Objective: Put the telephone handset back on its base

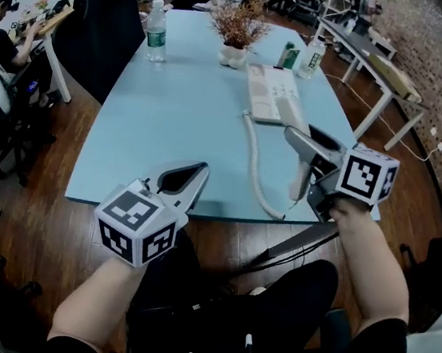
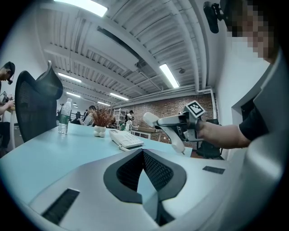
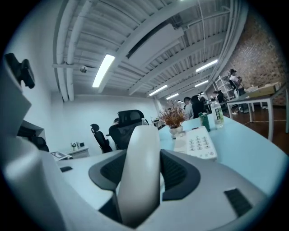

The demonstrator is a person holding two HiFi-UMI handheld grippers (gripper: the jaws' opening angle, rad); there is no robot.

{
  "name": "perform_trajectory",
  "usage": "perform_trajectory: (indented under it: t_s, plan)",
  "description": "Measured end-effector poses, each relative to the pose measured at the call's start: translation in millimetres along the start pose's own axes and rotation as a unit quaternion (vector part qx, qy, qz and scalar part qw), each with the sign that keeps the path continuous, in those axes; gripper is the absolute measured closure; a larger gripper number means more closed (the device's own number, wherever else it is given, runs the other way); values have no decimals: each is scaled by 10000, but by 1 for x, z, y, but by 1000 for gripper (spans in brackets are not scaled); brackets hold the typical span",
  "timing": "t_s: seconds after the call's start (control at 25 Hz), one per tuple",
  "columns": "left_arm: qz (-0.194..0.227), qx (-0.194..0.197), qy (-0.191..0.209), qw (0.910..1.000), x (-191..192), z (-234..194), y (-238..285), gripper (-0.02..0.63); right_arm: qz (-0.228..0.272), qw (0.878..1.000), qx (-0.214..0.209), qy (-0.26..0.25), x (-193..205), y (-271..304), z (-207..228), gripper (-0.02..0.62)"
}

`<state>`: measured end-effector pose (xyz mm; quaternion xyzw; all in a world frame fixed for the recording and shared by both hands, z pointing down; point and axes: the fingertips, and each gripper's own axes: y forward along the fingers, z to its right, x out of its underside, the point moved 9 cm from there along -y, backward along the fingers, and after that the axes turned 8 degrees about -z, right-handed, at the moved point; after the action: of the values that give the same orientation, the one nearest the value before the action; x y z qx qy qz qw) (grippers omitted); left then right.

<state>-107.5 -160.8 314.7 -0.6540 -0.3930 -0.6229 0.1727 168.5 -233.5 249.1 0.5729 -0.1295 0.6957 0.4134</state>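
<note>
The white telephone base (image 1: 274, 94) lies on the light-blue table (image 1: 172, 117), beyond its middle. The white handset (image 1: 300, 174) hangs over the table's near right edge with my right gripper (image 1: 315, 149) shut across it. Its coiled cord (image 1: 253, 164) runs back to the base. In the right gripper view the handset (image 3: 140, 171) fills the gap between the jaws, with the keypad base (image 3: 198, 143) ahead to the right. My left gripper (image 1: 183, 180) hovers at the near table edge, its jaws together and nothing between them. The left gripper view shows the held handset (image 2: 175, 139) and the base (image 2: 126, 138).
A water bottle (image 1: 156, 31), a vase of dried flowers (image 1: 238, 30), a green can (image 1: 289, 55) and a second bottle (image 1: 311, 56) stand at the table's far end. A black office chair (image 1: 104, 19) is at the left. People sit at desks behind.
</note>
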Motion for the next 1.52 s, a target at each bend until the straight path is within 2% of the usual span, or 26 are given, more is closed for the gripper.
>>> perform_trajectory:
  t_s: [0.08, 0.24, 0.36, 0.64, 1.08, 1.24, 1.36, 1.52]
  plan:
    - [32, -1, -17, 10000, -1, -2, 0, 611, -227, 9994, 165, 209, -17, 28, 22, 348]
    - [21, -3, -50, 10000, 1, -4, 0, 611, -757, 9903, 1074, 451, -45, 86, 73, 348]
    - [6, -8, -124, 9999, 3, -8, 0, 611, -1074, 9799, 1586, 565, -58, 127, 107, 348]
    - [129, 22, -194, 9997, -2, -12, -4, 611, -1238, 9612, 2268, 963, -78, 183, 153, 348]
    - [192, -39, -350, 9992, -3, -22, -9, 611, -1577, 9499, 2569, 831, -80, 219, 162, 348]
    - [179, 0, -374, 9991, -1, -23, -7, 611, -1418, 9516, 2598, 828, -80, 222, 165, 346]
    - [159, 11, -361, 9992, 0, -23, -6, 611, -1244, 9540, 2579, 890, -84, 220, 165, 305]
    - [138, 11, -348, 9993, 1, -21, -5, 611, -1201, 9525, 2672, 836, -87, 203, 165, 305]
